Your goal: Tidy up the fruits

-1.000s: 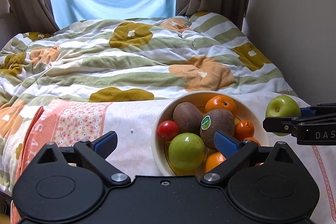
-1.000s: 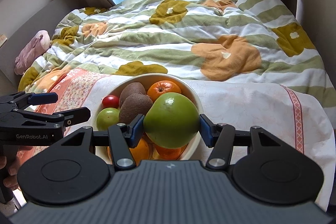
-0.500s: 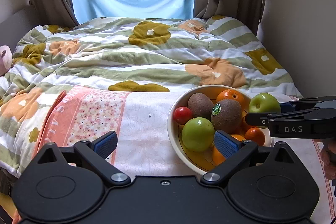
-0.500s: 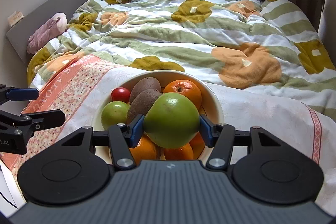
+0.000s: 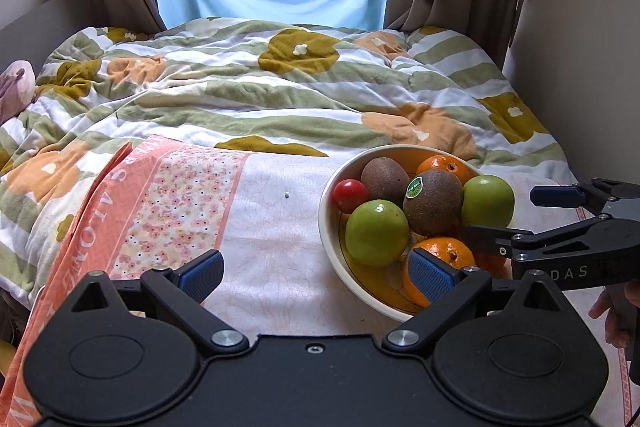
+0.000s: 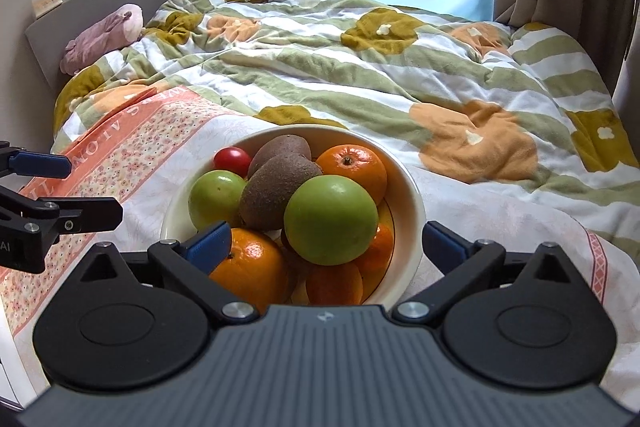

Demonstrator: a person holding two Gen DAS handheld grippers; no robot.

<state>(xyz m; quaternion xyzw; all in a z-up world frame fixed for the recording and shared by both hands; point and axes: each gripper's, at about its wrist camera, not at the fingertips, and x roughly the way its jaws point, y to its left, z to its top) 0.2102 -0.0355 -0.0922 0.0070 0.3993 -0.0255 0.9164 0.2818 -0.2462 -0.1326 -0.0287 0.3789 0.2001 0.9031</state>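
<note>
A cream bowl (image 5: 332, 239) (image 6: 412, 203) on the cloth-covered bed holds two kiwis (image 5: 432, 201), several oranges, a small red fruit (image 5: 350, 195) and two green apples. One green apple (image 6: 331, 219) (image 5: 487, 201) rests on the fruit pile at the bowl's right side. My right gripper (image 6: 326, 241) is open, its fingers spread either side of that apple and apart from it. My left gripper (image 5: 316, 273) is open and empty, over the cloth at the bowl's left rim.
A pink floral cloth (image 5: 160, 211) covers the near bed. A striped flowered duvet (image 5: 280, 95) lies behind it. A plush toy (image 6: 104, 37) sits at the far left by the headboard. A wall stands close on the right.
My right gripper carried the green apple over the bowl, then opened and let it go onto the fruit pile. Both grippers have drawn back a little.
</note>
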